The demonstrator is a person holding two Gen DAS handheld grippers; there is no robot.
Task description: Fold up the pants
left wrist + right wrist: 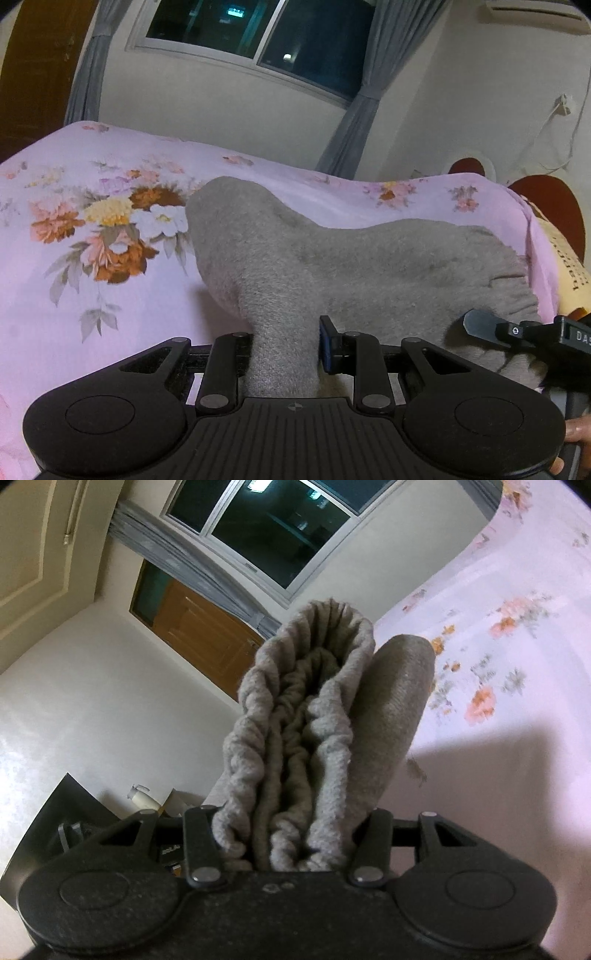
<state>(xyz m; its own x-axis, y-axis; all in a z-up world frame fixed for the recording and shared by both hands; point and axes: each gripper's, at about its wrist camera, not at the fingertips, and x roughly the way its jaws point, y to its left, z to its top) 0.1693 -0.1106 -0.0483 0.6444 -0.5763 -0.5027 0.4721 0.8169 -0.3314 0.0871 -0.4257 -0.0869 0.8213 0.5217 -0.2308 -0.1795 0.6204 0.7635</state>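
The bed, under a pink cotton sheet printed with orange and white flowers (pixel 110 229), fills most of the left wrist view. The soft grey fleece pants (pixel 332 258) lie draped over it, running from the centre toward 3 o'clock, with both near ends raised off the sheet.

The left tool (pixel 286 347) is nearly closed, pinching a narrow bunch of the grey fabric at 6 o'clock of its view. The right tool (pixel 288 834) stands about half open, yet it is packed full: it clamps the gathered elastic waistband (pixel 303 709), which stands up in thick ruffles toward 12 o'clock of its view. In the left view the right tool's fingertip enters at 4 o'clock, pressed against the fabric edge.

The main risk, as I judge it, is uneven grip. The left pinch is thin and could slip under the cloth's weight; the bulky waistband wad could shed layers, leaving a crooked fold.
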